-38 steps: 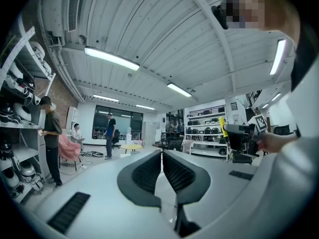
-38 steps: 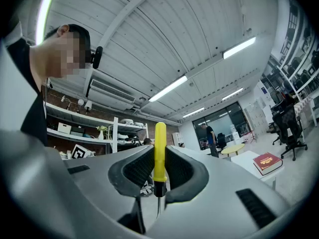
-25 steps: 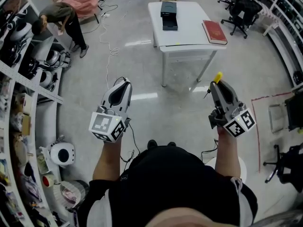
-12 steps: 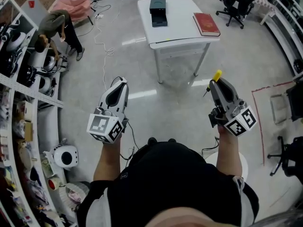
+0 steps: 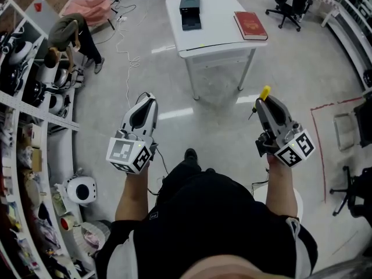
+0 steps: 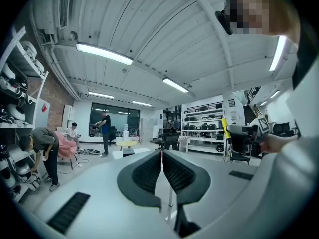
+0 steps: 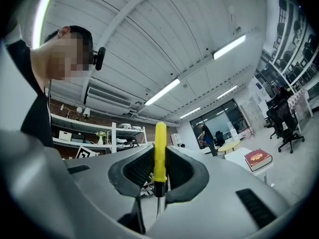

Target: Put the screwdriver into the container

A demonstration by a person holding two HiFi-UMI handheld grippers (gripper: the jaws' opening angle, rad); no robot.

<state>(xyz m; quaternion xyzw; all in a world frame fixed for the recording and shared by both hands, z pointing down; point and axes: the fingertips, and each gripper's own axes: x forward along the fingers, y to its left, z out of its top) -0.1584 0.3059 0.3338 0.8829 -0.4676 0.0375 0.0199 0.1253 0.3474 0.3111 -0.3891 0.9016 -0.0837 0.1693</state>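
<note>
The right hand-held gripper [image 5: 264,102] clamps the yellow-handled screwdriver [image 7: 160,151]. The left hand-held gripper [image 5: 147,102] is closed, empty; the black container [image 5: 190,11] sits on the counter [image 5: 221,36] ahead.

Nothing readable here, tbh. The left gripper [image 5: 149,97] and right gripper [image 5: 261,99] only carry black-and-white square marker patterns, no letters or digits. The red book [image 5: 250,25] has some cover print, but it's way too small to make out.

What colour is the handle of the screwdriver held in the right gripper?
The screwdriver handle is yellow; it shows best in the right gripper view.
</note>
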